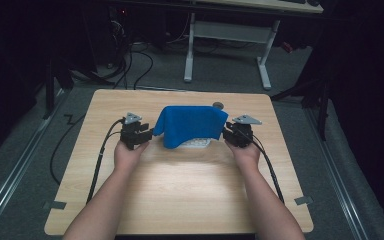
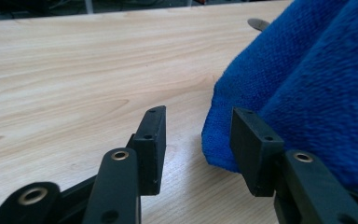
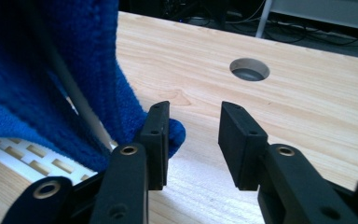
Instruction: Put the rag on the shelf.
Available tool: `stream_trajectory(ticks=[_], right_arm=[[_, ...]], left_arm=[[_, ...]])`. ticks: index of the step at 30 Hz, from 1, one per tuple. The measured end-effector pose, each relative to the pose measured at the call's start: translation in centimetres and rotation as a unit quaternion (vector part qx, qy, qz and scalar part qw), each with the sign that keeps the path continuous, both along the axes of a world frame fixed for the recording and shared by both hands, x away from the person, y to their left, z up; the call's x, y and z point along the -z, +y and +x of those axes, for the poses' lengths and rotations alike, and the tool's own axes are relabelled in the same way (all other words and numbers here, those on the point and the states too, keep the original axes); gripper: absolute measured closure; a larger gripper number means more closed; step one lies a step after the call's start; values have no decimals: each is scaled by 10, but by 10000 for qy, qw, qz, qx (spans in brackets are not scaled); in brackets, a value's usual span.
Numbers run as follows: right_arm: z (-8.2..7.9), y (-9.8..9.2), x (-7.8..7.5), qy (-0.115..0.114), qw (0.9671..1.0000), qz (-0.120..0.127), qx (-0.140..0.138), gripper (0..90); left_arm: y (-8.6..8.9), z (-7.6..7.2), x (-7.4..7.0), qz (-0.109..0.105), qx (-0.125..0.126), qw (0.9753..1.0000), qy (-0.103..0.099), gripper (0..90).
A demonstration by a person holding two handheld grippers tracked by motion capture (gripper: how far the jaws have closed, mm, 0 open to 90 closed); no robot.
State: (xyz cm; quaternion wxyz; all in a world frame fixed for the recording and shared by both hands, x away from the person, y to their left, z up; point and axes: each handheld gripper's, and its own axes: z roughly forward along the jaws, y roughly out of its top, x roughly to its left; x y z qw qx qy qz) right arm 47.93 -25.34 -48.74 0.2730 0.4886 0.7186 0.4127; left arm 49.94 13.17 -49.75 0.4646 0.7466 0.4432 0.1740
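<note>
High view: a blue towel [image 1: 192, 125] is seen draped over a white slotted rack [image 1: 197, 143] near the worktop [image 1: 180, 190] centre, its long axis running left edge to right edge. Both the left gripper [image 1: 145, 134] and the right gripper [image 1: 228, 133] are held open beside its ends, nothing clamped. Each lower corner should be seated fully between the fingers before closing.

Your towel [image 1: 192, 125] drapes over the rack [image 1: 196, 143] mid-worktop [image 1: 180, 190]; left claw [image 1: 147, 134] and right claw [image 1: 227, 133] flank it.
</note>
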Motion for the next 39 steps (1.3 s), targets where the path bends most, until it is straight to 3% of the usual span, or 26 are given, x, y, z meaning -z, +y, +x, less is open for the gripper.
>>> stream_trajectory(ticks=[16,23,25,27,33,34,37,39], right_arm=[[-5,-10,-16,-184,9998,-88,48,560],[-12,-17,-21,-131,9996,-222,77,523],[-15,-19,-22,-110,9996,-242,83,518],[-21,-22,-23,-235,9995,-213,80,521],[-37,-28,-26,-85,9995,-291,15,481],[-43,-29,-27,-239,9993,-281,-13,483],[-53,-29,-30,-162,9993,-343,-73,464],[-62,-28,-31,-277,9989,-343,-157,461]], left_arm=[[19,-7,-11,46,-159,9998,-150,540],[27,-17,-11,27,-160,9998,-149,535],[29,-23,-10,24,-144,9998,-150,535],[32,-30,-9,60,-115,9998,-144,535],[43,-54,-7,-36,-54,9998,-163,529],[44,-57,-6,-52,-41,9999,-155,529],[47,-72,-3,-95,9,9999,-141,529],[48,-83,-2,-94,72,9998,-141,526]])
